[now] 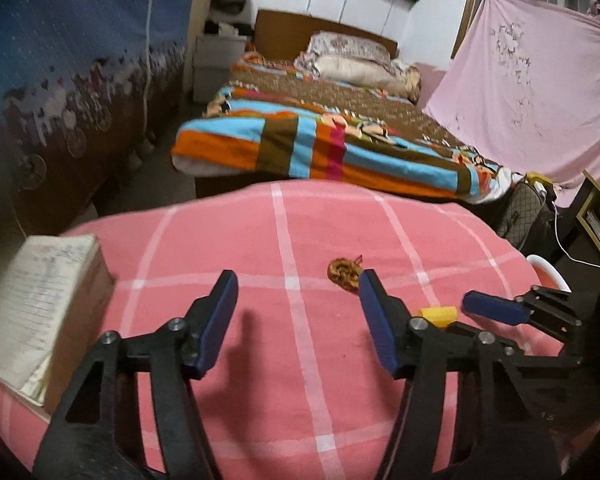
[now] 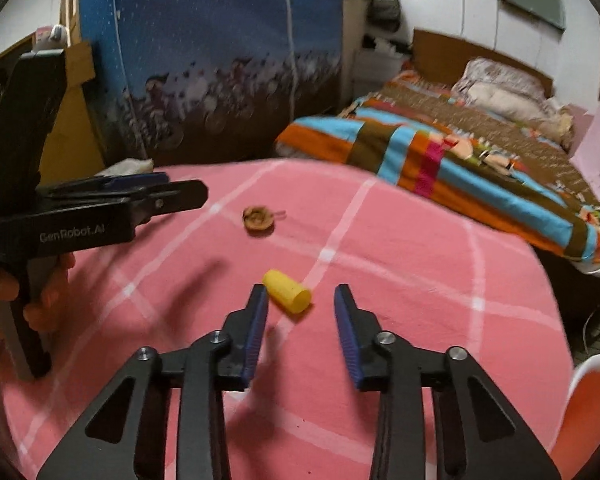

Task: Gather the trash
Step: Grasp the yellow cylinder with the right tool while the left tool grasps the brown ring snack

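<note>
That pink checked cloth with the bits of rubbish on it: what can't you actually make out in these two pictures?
- Brown curled scrap: blurred in both views; what it is stays unclear.
- Yellow piece: left view, mostly hidden behind the left tongs; shown whole in the right view.
- Paper stack: left view, print too blurred to read.
- White-rimmed container: cut off by the right view's edge.

Occlusion: the left gripper's finger (image 1: 376,320) is covering part of the yellow piece (image 1: 440,315) | Cut-off: frame edge is clipping the white-rimmed container (image 2: 588,376) | Blur: the print on the book (image 1: 40,300) is staying unreadable
</note>
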Tool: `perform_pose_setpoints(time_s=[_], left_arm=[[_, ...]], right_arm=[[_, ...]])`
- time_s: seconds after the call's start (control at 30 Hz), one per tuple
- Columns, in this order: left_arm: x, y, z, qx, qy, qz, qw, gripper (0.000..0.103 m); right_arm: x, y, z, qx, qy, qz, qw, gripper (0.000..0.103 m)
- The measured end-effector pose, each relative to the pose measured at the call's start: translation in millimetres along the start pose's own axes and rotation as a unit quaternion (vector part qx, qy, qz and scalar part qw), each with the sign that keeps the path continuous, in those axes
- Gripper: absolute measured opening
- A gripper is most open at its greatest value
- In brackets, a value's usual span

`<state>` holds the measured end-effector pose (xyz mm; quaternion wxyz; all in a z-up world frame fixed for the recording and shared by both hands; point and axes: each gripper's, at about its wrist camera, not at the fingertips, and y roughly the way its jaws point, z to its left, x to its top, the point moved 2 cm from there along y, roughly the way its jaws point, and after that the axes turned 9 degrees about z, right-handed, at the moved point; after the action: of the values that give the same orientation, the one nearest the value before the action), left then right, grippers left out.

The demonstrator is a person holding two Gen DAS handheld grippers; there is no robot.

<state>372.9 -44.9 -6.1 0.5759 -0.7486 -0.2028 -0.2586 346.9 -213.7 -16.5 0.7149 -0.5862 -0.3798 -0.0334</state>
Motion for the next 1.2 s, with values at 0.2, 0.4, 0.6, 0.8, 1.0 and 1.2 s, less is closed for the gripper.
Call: perform_pose_setpoints(time_s=[0.2, 0.4, 0.6, 0.8, 1.0, 1.2], left_arm=[[-0.3, 6.9, -2.0, -0.013, 0.001, 0.023, 0.9997, 0.032], [2.3, 12.9, -3.0, -0.02, 0.003, 0.04, 0.999, 0.029], [6.2, 19.7, -10.9, -0.022, 0.014, 0.051, 0.9983, 0.029], [10.6, 31.8, -30.8, -0.016, 0.052, 0.068, 0.9962, 0.028], [14.9, 41.6, -43.9, 0.009, 0.083, 0.085, 0.9929, 0.011], [15.7, 41.1, -45.8, 0.019, 0.089, 0.084, 0.9923, 0.002]], right_arm=[[3.9, 6.9, 2.1, 0.015, -0.002, 0.02, 1.0, 0.021], [2.9, 3.6, -2.4, -0.005, 0.01, 0.012, 1.0, 0.018], [1.4, -2.8, -18.1, -0.038, 0.052, -0.007, 0.998, 0.016], [-1.2, -11.1, -35.8, -0.038, 0.096, -0.029, 0.994, 0.016], [-3.3, -19.1, -40.2, -0.038, 0.11, -0.05, 0.992, 0.015], [-4.5, -24.4, -41.8, -0.037, 0.116, -0.065, 0.99, 0.015]])
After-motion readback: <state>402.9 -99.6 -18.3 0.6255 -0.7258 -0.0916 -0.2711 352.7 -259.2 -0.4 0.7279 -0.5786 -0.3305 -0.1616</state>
